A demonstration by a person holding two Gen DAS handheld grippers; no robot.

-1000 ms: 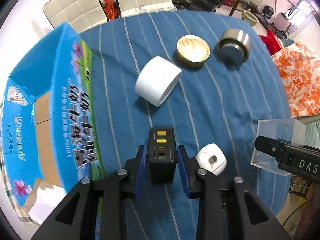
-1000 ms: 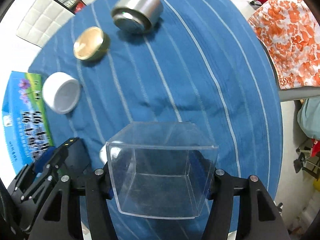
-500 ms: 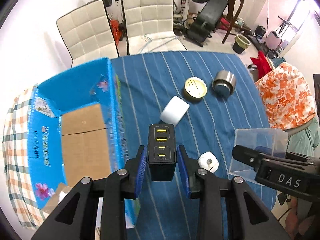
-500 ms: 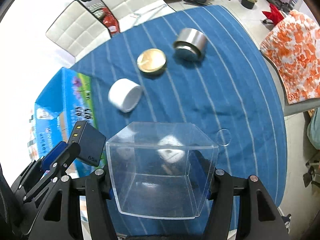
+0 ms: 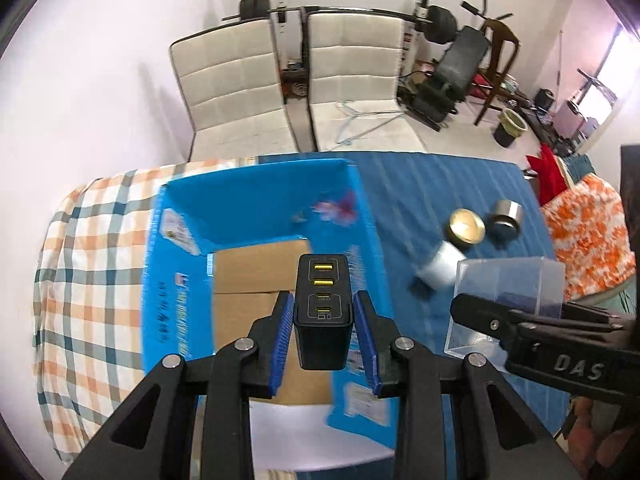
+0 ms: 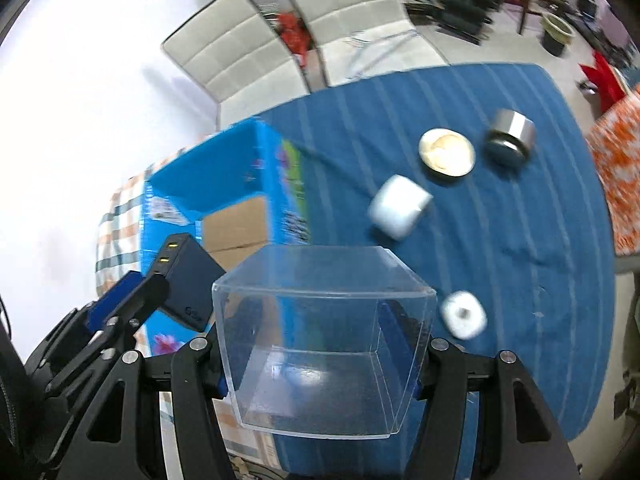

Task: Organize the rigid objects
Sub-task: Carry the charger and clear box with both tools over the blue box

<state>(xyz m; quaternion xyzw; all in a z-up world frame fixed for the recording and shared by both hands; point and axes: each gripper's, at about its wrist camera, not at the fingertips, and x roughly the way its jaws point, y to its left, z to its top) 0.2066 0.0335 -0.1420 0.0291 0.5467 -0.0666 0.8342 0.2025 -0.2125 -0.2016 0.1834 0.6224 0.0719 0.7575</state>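
My left gripper (image 5: 324,332) is shut on a black USB charger block (image 5: 323,308) with yellow ports, held high above the open blue cardboard box (image 5: 256,216). My right gripper (image 6: 320,368) is shut on a clear plastic cube box (image 6: 320,340), held above the blue striped tablecloth (image 6: 500,240) next to the blue box (image 6: 224,176). The charger (image 6: 188,280) also shows at the left of the right wrist view. The clear box (image 5: 508,292) shows at the right of the left wrist view.
On the cloth lie a white cylinder (image 6: 400,206), a gold round tin (image 6: 446,152), a silver round tin (image 6: 510,136) and a small white adapter (image 6: 464,314). A checked cloth (image 5: 88,280) lies left of the box. Two white chairs (image 5: 288,80) stand behind the table.
Both grippers have risen and moved left. The charger is now over the blue box's opening, and the clear box has come beside the box's right wall.
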